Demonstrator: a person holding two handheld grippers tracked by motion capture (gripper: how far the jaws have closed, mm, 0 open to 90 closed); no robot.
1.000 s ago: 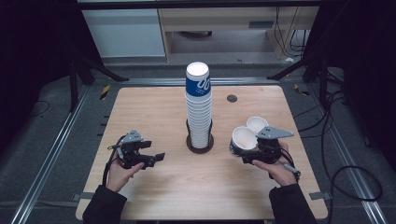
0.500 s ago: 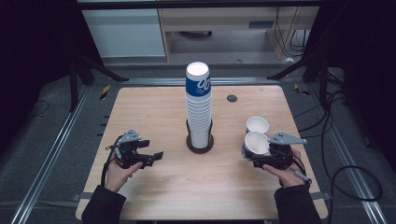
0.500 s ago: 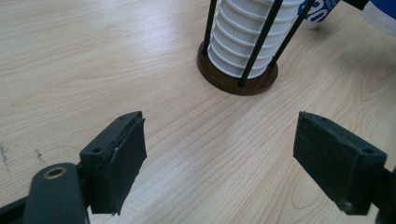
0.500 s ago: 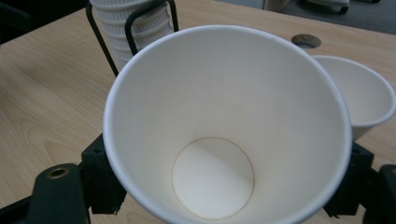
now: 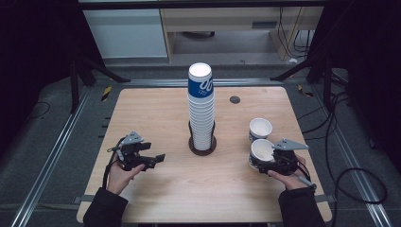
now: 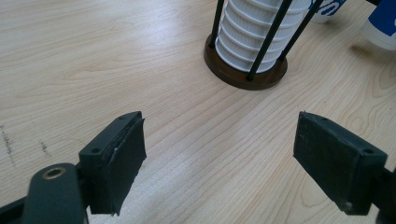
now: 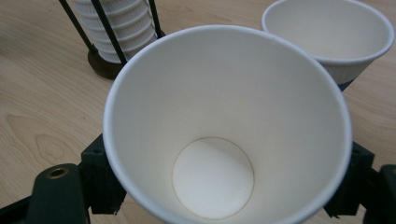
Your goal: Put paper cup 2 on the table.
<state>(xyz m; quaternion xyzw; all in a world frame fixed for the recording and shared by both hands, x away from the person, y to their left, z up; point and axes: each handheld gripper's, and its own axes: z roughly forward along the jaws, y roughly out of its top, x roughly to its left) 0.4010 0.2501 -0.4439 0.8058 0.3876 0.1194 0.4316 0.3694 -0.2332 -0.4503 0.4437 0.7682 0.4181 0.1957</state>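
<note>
One cup (image 5: pixel 260 128) stands at the stack's (image 5: pixel 201 111) three o'clock; our right gripper (image 5: pixel 265 159) pinches a second cup (image 5: pixel 261 151) beside it, unreleased. Our left gripper (image 5: pixel 153 159) waits spread, empty.

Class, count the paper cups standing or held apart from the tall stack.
2: one cup gripped in the right gripper, one free cup standing on the table just beyond it.

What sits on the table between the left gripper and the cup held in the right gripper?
In the high view, the cup stack in its holder stands between the left gripper and the held cup; otherwise bare table.
</note>
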